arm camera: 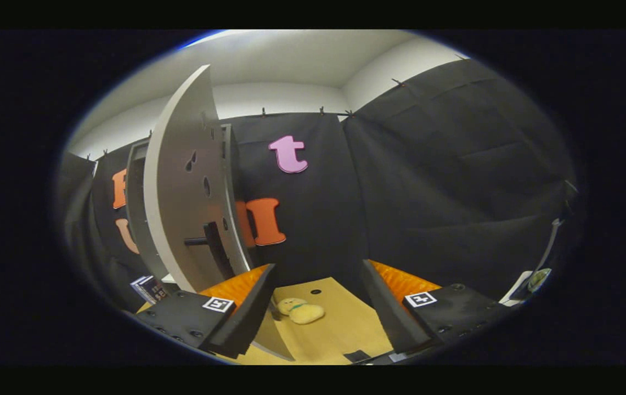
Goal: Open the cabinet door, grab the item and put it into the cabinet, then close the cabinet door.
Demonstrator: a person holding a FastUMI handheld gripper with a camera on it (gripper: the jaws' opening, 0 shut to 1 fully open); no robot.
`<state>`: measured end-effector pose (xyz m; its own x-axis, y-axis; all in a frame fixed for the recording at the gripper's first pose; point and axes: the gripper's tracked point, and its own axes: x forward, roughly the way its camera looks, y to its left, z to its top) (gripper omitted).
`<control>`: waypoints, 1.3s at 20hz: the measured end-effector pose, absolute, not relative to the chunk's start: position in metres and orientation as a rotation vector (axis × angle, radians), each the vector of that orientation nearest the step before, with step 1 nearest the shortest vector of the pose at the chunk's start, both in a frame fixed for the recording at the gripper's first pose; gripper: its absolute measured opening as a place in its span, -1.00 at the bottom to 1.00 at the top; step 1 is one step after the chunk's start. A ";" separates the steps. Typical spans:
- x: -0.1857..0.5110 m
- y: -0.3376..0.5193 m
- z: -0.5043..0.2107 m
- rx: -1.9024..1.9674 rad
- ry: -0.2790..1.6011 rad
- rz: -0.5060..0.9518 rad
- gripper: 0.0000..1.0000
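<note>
Cabinet (137, 219) comes first, because it is the biggest thing and the whole job turns around it. It stands on the tabletop (340, 323), and every place below is told from it.

Its door (181, 192) is swung wide open and sticks out toward the camera, edge on. That leaves the inside free, likely so the item can go in next. A dark handle (211, 241) pokes out from the lower part of the door. Small holes show higher up on the door's face. What is inside the cabinet is too dark to tell.

Some small boxes or books (148, 288) lie low down by the cabinet's front; what they are is not clear.

The tabletop is plain tan and runs out from the foot of the door.

The claw (318, 307) hangs just beside the open door, with its fingers spread wide apart and nothing between them. One finger is very near the door's lower edge. Being open like this, it looks ready to come down around something.

The item is a small yellow soft toy (302, 311). It lies flat on the tabletop, close to the foot of the door, just ahead of the fingers and in the gap between them. It is not yet picked up, so grabbing it looks like the next step.
</note>
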<state>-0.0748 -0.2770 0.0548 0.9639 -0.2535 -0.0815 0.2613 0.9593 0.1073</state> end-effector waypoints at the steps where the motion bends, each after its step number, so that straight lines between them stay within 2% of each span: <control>1: -0.068 -0.278 0.055 0.122 0.065 -0.253 0.96; 5: -0.057 -0.264 0.054 0.135 0.062 -0.206 0.95; 15: -0.058 -0.244 0.059 0.058 0.031 -0.220 0.94; 26: -0.059 -0.176 0.057 0.013 0.043 -0.222 0.93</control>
<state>-0.0594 -0.1755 0.0568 0.9746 -0.2195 -0.0445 0.2201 0.9754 0.0083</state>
